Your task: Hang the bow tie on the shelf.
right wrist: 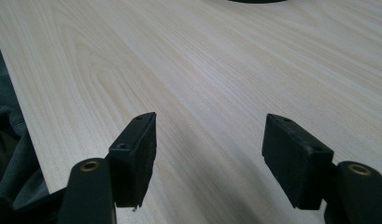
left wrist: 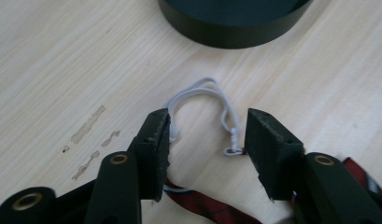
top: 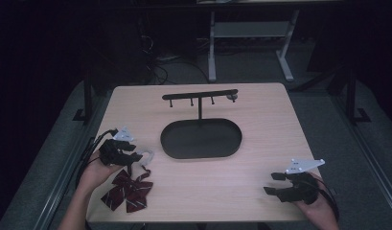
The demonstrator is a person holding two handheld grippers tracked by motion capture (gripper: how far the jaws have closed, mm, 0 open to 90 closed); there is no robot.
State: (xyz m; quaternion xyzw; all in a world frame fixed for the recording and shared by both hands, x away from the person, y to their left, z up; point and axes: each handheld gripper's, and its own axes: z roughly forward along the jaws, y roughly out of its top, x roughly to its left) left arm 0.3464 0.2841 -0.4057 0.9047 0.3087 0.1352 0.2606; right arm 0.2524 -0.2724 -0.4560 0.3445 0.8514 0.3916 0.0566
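Between the left gripper's (left wrist: 205, 140) two black pads lies the white elastic loop (left wrist: 202, 95) of the bow tie (top: 128, 190), flat on the table (top: 260, 143). Loop arches away from the fingertips toward the black oval tray (left wrist: 235, 23); its two ends w/ the small metal clasp (left wrist: 231, 150) sit right in the gap, clasp end just beside the far-side pad (left wrist: 268, 144), other end touching or nearly touching the near-side pad (left wrist: 153, 140). Long axis of loop runs roughly along the jaws' pointing direction, so a squeeze would catch both strands across. Red plaid fabric trails back under and behind the fingers, toward the person's side.

Jaws partly open, not pressing on anything yet – loop framed, not gripped. Judgement: closing here is the coming move.

Right gripper (top: 275, 183) well apart at the opp. side of the table, jaws wide, nothing betw. them, bare wood ahead. Left hand clearly the nearer one. Stand w/ hooks (top: 200, 97) rises beyond the tray.
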